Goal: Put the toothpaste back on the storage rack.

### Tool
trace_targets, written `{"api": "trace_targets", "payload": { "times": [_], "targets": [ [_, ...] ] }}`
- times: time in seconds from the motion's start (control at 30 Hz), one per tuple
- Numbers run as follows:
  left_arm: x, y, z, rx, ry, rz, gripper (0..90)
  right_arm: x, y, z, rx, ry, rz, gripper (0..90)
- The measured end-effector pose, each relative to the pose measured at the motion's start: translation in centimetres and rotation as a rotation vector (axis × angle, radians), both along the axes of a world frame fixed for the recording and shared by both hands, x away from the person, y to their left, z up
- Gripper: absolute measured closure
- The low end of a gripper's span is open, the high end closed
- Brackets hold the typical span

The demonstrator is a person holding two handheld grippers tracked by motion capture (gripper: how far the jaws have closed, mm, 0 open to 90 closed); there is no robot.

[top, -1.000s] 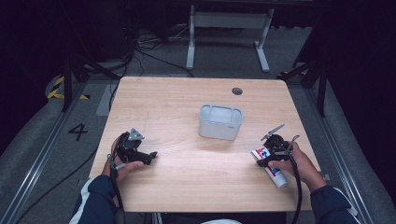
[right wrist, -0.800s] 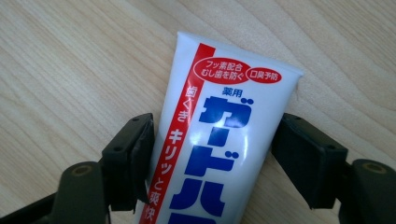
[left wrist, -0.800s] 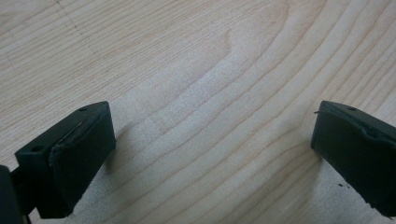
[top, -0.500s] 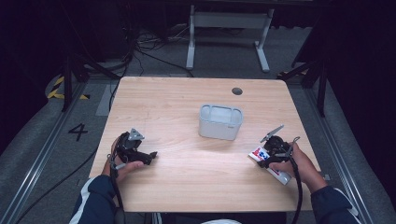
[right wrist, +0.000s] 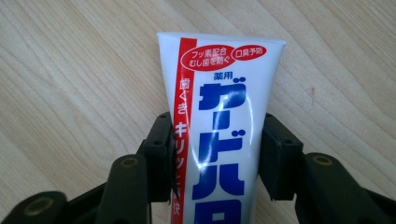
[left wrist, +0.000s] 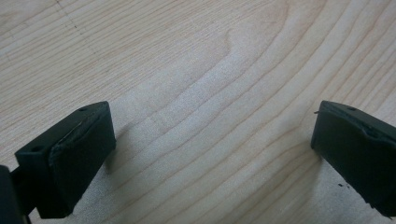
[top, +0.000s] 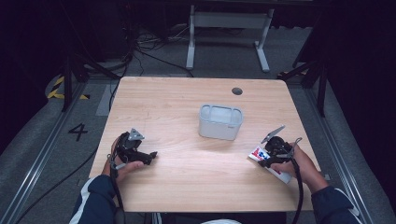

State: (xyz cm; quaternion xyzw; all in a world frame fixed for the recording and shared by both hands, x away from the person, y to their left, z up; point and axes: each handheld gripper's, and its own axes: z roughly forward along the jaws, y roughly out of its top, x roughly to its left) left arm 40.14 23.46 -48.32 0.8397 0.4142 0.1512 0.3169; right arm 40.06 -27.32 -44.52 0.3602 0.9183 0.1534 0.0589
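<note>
A white toothpaste tube (right wrist: 224,93) with blue and red print lies flat on the wooden table (top: 187,102) near its right edge. My right gripper (right wrist: 215,158) straddles the tube; its jaws have just been closing and both pads now press the tube's sides. In the high view the right gripper (top: 262,157) covers the middle of the tube (top: 256,152). My left gripper (top: 150,157) rests at the table's left front in a hand, and the left gripper (left wrist: 210,154) is open over bare wood.
A grey rectangular container (top: 220,122) stands at the table's middle, between the two hands. A dark round hole (top: 237,91) marks the far right of the tabletop. A metal stand (top: 229,28) is on the floor beyond the table.
The right gripper's jaws have closed in against the toothpaste tube. Both hands stay where they were.
</note>
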Motion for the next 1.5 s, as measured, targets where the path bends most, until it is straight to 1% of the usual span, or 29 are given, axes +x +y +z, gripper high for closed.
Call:
{"api": "trace_targets", "payload": {
  "times": [0.03, 0.2, 0.27, 0.33, 0.37, 0.5, 0.57, 0.67, 0.93, 1.17, 1.27, 1.3, 1.37, 1.5],
  "targets": [
    [0.0, 0.0, 0.0, -0.002, 0.0, -0.001, 0.1, 0.0, -0.1, 0.1, 0.005, 0.0, 0.01, 56.7],
    [0.0, 0.0, 0.0, -0.003, 0.0, -0.001, 0.1, -0.2, -0.3, 0.2, 0.017, -0.005, 0.013, 60.4],
    [0.0, 0.0, 0.0, -0.003, 0.0, -0.001, 0.1, -0.3, -0.4, 0.3, 0.025, -0.004, 0.018, 61.5],
    [0.0, 0.0, 0.0, -0.002, 0.0, -0.001, 0.1, -0.4, -0.5, 0.4, 0.029, -0.012, 0.021, 62.5],
    [0.0, 0.0, 0.0, -0.002, 0.0, -0.001, 0.1, -0.4, -0.5, 0.5, 0.035, -0.008, 0.025, 62.9],
    [0.0, 0.0, 0.0, -0.003, 0.0, 0.0, 0.1, -0.6, -0.7, 0.7, 0.047, -0.015, 0.024, 63.9],
    [0.0, 0.0, 0.0, -0.002, 0.0, -0.001, 0.1, -0.6, -1.0, 0.8, 0.05, -0.025, 0.023, 64.3],
    [0.0, 0.0, 0.0, -0.005, 0.001, 0.001, 0.1, -0.7, -1.4, 1.1, 0.072, -0.026, 0.02, 64.7],
    [0.0, 0.0, 0.0, -0.004, 0.0, -0.004, 0.1, -1.1, -2.4, 1.8, 0.119, -0.055, 0.019, 65.2],
    [0.0, 0.0, 0.0, -0.004, 0.001, -0.003, 0.1, -1.2, -3.0, 2.3, 0.156, -0.071, 0.011, 65.6],
    [0.0, 0.0, 0.0, -0.002, 0.001, -0.002, 0.1, -1.2, -3.2, 2.6, 0.166, -0.081, 0.01, 65.7],
    [0.0, 0.0, 0.0, -0.005, 0.001, -0.003, 0.1, -1.2, -3.2, 2.6, 0.169, -0.077, 0.012, 65.8],
    [0.0, 0.0, 0.0, -0.002, 0.001, -0.002, 0.1, -1.3, -3.3, 2.8, 0.174, -0.089, 0.008, 65.9],
    [0.0, 0.0, 0.0, -0.002, 0.001, -0.002, 0.1, -1.3, -3.6, 3.0, 0.19, -0.093, 0.007, 66.1]
  ]
}}
